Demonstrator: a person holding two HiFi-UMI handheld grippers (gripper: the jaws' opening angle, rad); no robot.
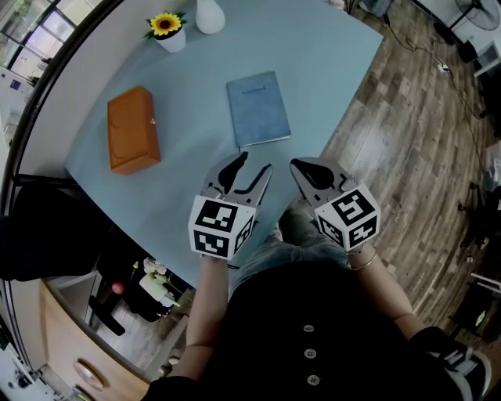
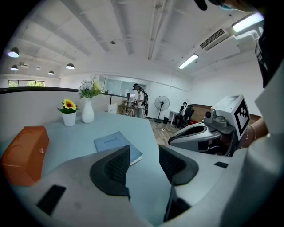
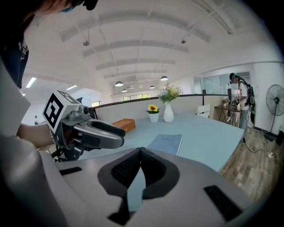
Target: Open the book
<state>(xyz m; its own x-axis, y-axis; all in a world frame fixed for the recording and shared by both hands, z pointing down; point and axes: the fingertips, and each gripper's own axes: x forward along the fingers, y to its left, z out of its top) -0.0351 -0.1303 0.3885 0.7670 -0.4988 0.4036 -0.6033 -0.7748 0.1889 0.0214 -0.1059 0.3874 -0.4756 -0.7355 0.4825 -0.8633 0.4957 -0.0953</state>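
Observation:
A closed blue book [image 1: 257, 108] lies flat on the pale blue table [image 1: 329, 70], a short way beyond both grippers. The left gripper view shows the book [image 2: 116, 146] past the jaws, and in the right gripper view the book [image 3: 166, 143] lies ahead. My left gripper [image 1: 252, 170] hovers over the table's near edge, open and empty. My right gripper [image 1: 301, 167] is beside it, shut with nothing between its pads. Neither touches the book.
An orange box [image 1: 132, 129] lies on the table left of the book. A potted sunflower [image 1: 167, 30] and a white vase [image 1: 210, 16] stand at the far edge. Wooden floor [image 1: 415, 149] lies to the right, and people and a fan stand far off.

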